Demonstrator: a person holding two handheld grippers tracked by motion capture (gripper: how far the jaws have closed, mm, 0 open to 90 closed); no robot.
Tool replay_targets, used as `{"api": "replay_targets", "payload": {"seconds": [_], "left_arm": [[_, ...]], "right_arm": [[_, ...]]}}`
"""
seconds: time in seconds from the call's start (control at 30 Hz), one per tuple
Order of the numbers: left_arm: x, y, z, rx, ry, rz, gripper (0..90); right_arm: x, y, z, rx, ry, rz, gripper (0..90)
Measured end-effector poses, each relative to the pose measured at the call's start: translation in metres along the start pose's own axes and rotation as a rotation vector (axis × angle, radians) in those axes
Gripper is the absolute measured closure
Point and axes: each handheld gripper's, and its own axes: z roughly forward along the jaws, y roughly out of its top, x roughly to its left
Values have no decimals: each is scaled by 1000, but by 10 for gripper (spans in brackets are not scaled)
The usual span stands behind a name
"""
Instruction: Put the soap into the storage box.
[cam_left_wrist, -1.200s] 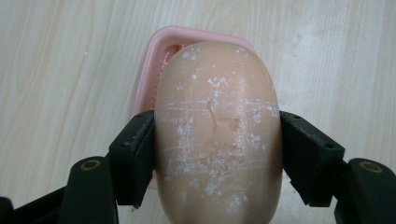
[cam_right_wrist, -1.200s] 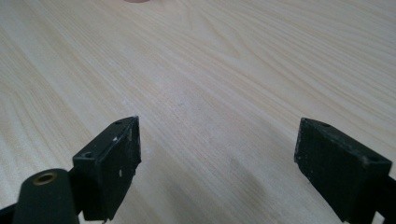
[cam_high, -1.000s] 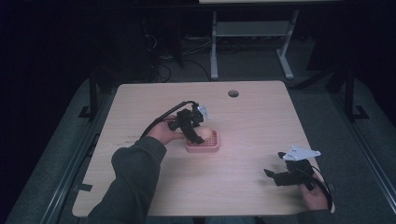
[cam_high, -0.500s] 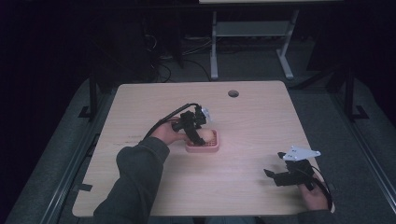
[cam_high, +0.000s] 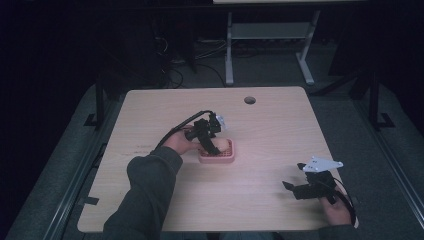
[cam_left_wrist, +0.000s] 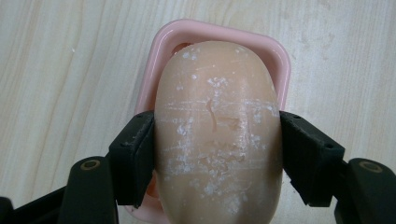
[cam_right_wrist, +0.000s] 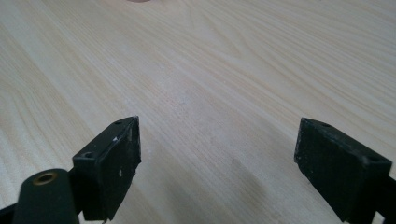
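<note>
A peach-coloured bar of soap (cam_left_wrist: 217, 135) sat clamped in the left gripper (cam_left_wrist: 217, 156), directly over a pink soap dish (cam_left_wrist: 282, 65) near the middle of the wooden table (cam_high: 270, 125). Whether the bar already rested in the dish or hung just above it could not be told. The two black jaws pressed flat against its long sides at about mid-length, closed to the width of the bar and no further.

The bar looked hard and dry, its top scuffed and flecked with white residue, so it would probably keep its shape under the pads. Its rounded, smooth flanks were the likely weak point: a bar of that form could squirt out if squeezed near either tapered end, and the broad middle where the jaws sat seemed the safest place to hold. It appeared light enough for one gripper. The dish looked like thin plastic that might slide on the wood if nudged.

The right gripper (cam_right_wrist: 217, 161) rested low near the table's near right corner, well apart from the dish, its jaws spread wide with nothing but bare wood between them
</note>
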Motion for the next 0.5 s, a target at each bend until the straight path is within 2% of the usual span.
{"api": "replay_targets", "payload": {"seconds": [0.5], "left_arm": [[4, 0, 7, 13, -12, -7, 323]], "right_arm": [[0, 0, 0, 3, 0, 1, 142]]}}
